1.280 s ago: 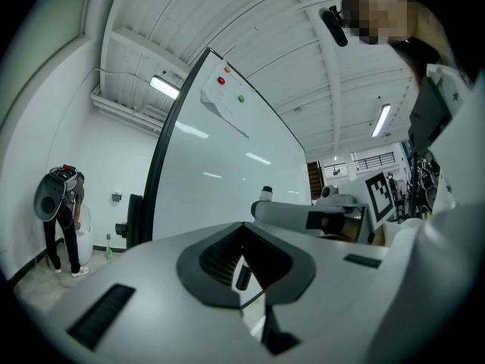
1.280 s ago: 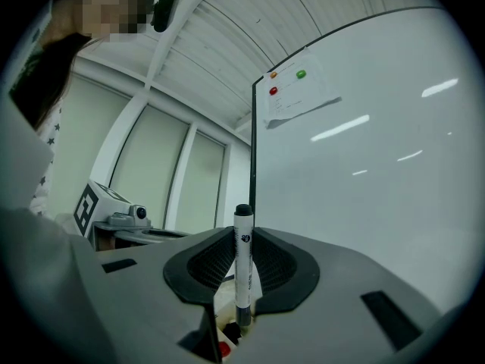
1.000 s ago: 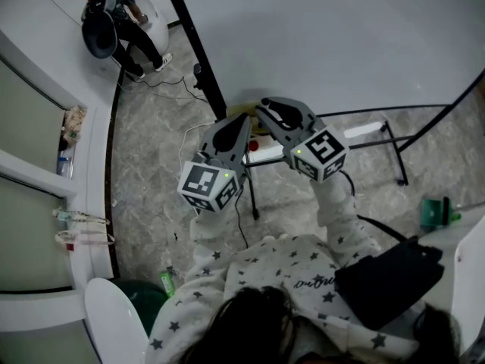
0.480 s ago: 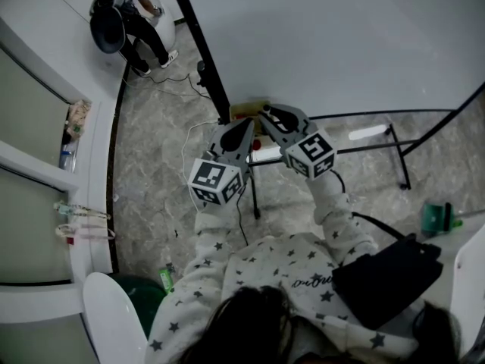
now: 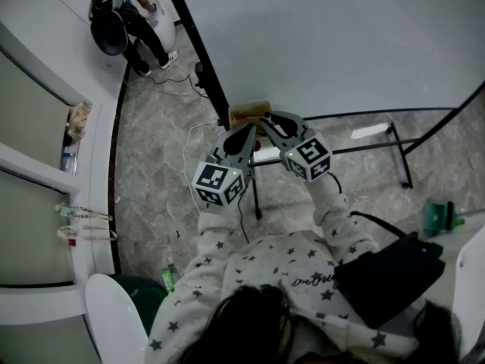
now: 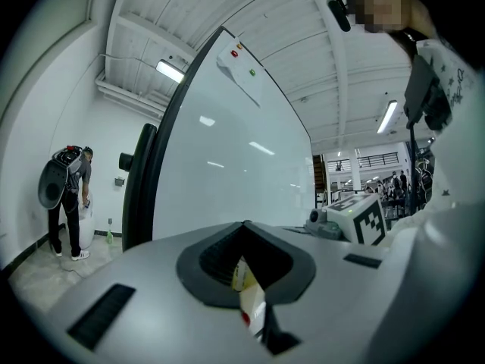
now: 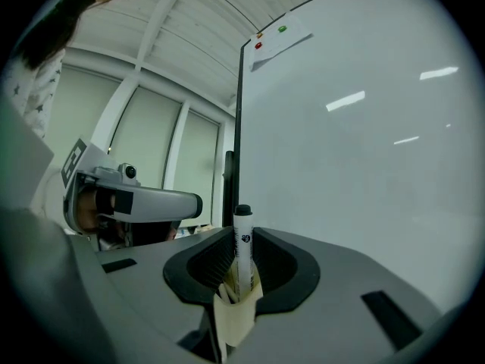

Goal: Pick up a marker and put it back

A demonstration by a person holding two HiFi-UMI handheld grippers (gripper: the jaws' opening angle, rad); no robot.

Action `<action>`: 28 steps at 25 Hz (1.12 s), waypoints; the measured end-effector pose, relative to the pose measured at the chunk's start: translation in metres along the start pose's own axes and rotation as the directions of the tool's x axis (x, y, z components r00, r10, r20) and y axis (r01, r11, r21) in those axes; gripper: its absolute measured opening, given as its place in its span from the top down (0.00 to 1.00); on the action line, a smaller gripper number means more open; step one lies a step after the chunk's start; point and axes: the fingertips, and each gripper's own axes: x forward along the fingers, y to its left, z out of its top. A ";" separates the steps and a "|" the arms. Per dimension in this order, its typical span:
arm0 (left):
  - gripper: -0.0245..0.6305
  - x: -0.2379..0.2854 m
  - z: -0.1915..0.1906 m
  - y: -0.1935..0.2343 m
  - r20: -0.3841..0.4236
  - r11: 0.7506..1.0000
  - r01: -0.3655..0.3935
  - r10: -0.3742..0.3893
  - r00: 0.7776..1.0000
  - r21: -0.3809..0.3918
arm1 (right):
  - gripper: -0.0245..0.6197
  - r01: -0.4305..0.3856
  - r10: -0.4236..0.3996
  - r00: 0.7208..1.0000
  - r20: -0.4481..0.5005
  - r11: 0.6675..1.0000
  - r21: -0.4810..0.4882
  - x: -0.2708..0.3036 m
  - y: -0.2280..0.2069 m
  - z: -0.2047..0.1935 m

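Right gripper view showed the right gripper (image 7: pixel 241 275) closed on the marker (image 7: pixel 242 241). Its jaws were only partly apart, just as wide as the marker's body, and the beige pads (image 7: pixel 231 313) pressed on the lower part from both sides. The marker was white with a black cap. It stood upright, with the cap end rising above the jaws, in front of the whiteboard (image 7: pixel 364 127). The marker touched nothing except the pads. The left gripper (image 7: pixel 132 199) was visible just beside it, at the left of that picture.

Left gripper view showed the left gripper (image 6: pixel 246 275) with its jaws brought together. Only a thin beige strip of the pads (image 6: pixel 251 298) was seen in the dark notch, and nothing was between them. A small red spot was low on that strip; I cannot tell what it was. The same whiteboard (image 6: pixel 227 150) stood ahead, and a person (image 6: pixel 68 196) was far at the left near the wall.

From the head view, both grippers were held side by side, near each other, and pointed toward the foot of the whiteboard (image 5: pixel 341 36). The tip of the right gripper (image 5: pixel 267 120) was just beside a yellowish box (image 5: pixel 248 112). The tip of the left gripper (image 5: pixel 244 133) was a little lower in the picture. The marker itself was too small to see there.
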 end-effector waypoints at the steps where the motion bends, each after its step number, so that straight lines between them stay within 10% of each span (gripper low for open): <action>1: 0.96 0.000 -0.002 0.000 -0.003 1.000 0.001 -0.001 1.000 -0.001 | 0.84 0.000 0.000 1.000 0.000 1.000 0.001 0.000 0.000 -0.001; 28: 0.96 -0.004 0.020 -0.005 0.029 1.000 0.003 -0.003 1.000 0.002 | 0.84 0.004 -0.003 0.996 0.092 1.000 -0.015 -0.024 0.008 0.050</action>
